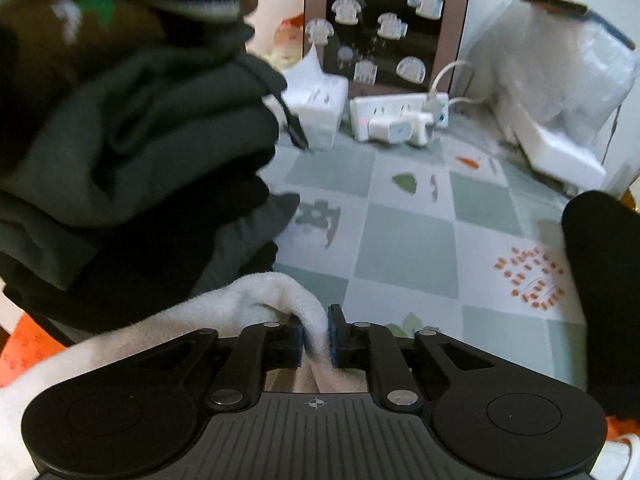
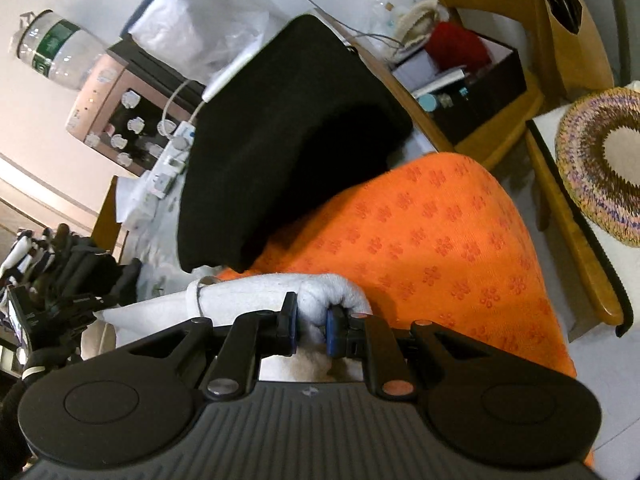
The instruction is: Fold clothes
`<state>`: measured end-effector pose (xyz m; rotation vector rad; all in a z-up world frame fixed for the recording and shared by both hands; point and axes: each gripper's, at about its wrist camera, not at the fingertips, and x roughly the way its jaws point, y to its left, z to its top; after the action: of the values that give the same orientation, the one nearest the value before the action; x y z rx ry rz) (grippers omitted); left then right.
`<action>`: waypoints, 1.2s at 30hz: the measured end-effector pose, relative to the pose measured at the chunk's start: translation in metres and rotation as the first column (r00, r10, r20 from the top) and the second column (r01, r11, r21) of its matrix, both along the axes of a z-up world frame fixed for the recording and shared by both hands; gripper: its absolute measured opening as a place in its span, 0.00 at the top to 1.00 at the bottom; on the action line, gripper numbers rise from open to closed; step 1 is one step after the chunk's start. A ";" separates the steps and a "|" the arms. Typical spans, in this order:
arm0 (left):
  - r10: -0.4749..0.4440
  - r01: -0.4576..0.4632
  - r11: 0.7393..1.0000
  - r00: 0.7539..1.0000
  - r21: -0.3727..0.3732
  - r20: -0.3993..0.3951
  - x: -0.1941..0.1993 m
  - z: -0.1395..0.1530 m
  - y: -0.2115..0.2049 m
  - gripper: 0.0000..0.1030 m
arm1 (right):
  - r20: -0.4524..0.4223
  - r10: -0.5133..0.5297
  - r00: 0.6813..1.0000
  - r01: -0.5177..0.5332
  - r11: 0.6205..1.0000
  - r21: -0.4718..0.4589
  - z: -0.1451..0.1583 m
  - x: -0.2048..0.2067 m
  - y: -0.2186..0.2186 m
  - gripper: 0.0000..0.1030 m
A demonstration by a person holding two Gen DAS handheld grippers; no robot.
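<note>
White garment (image 2: 256, 292): fleecy, held up at 2 points, sagging between them over the orange cloth (image 2: 440, 240). Not laid flat, no clean fold line visible; shape of the rest hidden below both cameras.

L gripper (image 1: 316, 338): jaws narrow, pinching a ridge of the white fabric. R gripper (image 2: 312, 330): jaws narrow, clamped on a bunched corner, approx. level w/ the other end; a thin loop or tag sits on the fabric to its left.

Progress, judged: this item is mid-handling, either being spread or being brought over for a fold; pics don't settle which. Fold itself not yet evident.

Surrounds: dark stack (image 1: 140, 140) of greys and blacks sits left on the table (image 1: 404, 240), looks folded, so part of the batch appears done. 1 black item (image 2: 288, 140) lies on the table edge and the orange cloth, lumpy; folded or not, cannot tell. Power strip (image 1: 400, 118) and boxes at the rear, well apart.
</note>
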<state>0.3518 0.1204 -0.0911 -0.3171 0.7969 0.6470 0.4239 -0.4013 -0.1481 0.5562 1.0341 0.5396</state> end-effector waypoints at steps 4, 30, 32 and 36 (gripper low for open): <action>-0.018 0.017 0.999 1.000 -0.039 -0.025 0.004 -0.008 0.006 0.75 | -0.009 -0.002 1.000 0.002 1.000 -0.002 -0.002 0.000 0.001 0.85; -0.236 0.268 0.956 0.945 -0.121 0.228 -0.209 0.125 -0.082 0.28 | 0.165 0.221 0.961 -0.201 0.971 -0.130 0.118 -0.171 -0.085 0.64; -0.231 0.262 0.957 0.948 -0.127 0.217 -0.232 0.122 -0.090 0.27 | 0.167 0.256 0.952 -0.234 0.961 -0.145 0.118 -0.189 -0.091 0.64; -0.232 0.255 0.960 0.956 -0.117 0.177 -0.274 0.108 -0.113 0.25 | 0.182 0.341 0.922 -0.313 0.935 -0.167 0.111 -0.221 -0.098 0.60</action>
<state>0.0775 0.0078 0.0170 -0.3854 0.7122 0.3296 0.2033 -0.4988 -0.0376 0.1980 0.9586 0.7999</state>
